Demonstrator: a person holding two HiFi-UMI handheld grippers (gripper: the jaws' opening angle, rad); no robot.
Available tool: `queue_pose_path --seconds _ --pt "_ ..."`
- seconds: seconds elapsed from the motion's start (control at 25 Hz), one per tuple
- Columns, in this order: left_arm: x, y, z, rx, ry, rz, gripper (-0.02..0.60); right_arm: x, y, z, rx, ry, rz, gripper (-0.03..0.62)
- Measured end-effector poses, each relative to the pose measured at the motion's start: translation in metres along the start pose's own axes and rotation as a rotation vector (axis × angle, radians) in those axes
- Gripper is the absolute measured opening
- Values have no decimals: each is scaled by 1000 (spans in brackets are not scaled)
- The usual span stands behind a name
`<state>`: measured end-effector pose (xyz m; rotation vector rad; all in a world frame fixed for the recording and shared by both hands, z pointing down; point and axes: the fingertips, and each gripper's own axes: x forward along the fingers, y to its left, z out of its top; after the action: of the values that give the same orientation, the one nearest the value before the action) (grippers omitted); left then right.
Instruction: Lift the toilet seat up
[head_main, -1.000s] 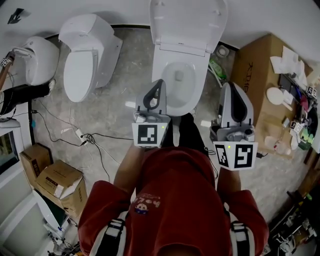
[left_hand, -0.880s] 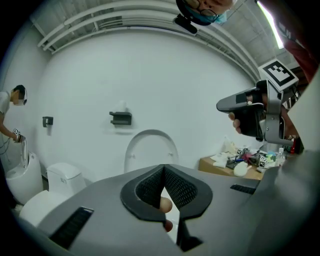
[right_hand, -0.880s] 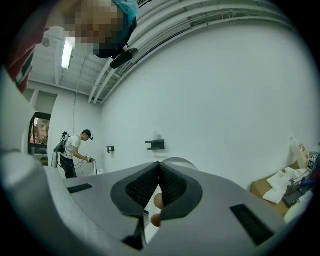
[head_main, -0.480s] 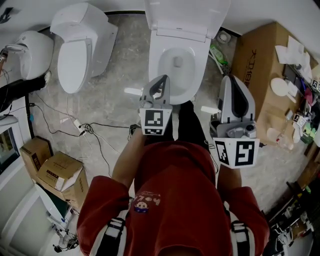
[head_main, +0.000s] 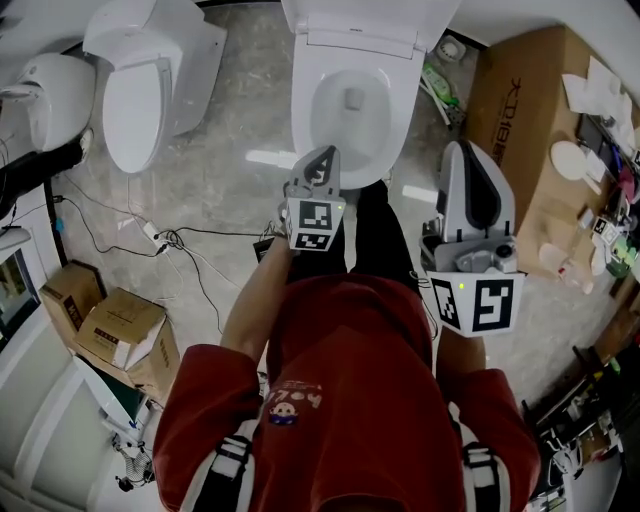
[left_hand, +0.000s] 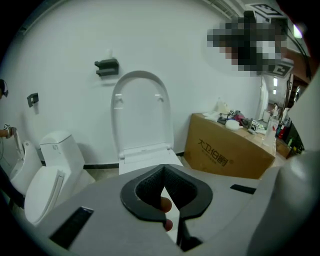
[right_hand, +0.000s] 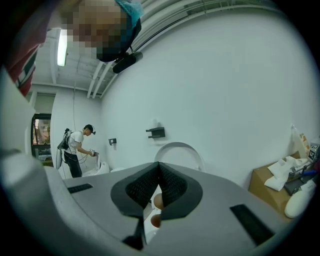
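A white toilet stands at the top middle of the head view. Its lid is raised against the wall and the seat ring lies flat on the bowl. My left gripper is shut and empty, tilted downward, its tips just at the bowl's front rim. In the left gripper view the left gripper faces the upright lid, and its body hides the seat. My right gripper hovers to the right of the bowl, shut with nothing in it. The right gripper points about level at the lid.
A second toilet stands to the left, with a white fixture beyond it. A big cardboard box with clutter on top is close on the right. Cables run over the floor, and small boxes sit lower left. Another person works far left.
My left gripper has dropped and tipped down toward the bowl's front rim. The right gripper sank a little. The head view has shifted so the toilet sits higher in the picture.
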<state>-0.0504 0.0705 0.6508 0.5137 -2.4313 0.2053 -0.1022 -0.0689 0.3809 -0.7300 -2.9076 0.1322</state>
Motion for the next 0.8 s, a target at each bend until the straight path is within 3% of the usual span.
queue_pose_path --seconds 0.2,0.52,0.8 --pt "21 0 -43 43 103 2 11 4 -5 -17 12 34 2 14" --pt "43 -18 -104 78 248 -78 11 14 -1 -43 31 95 25 14" --pt "61 -37 -139 277 339 -206 11 15 -2 -72 60 154 33 14"
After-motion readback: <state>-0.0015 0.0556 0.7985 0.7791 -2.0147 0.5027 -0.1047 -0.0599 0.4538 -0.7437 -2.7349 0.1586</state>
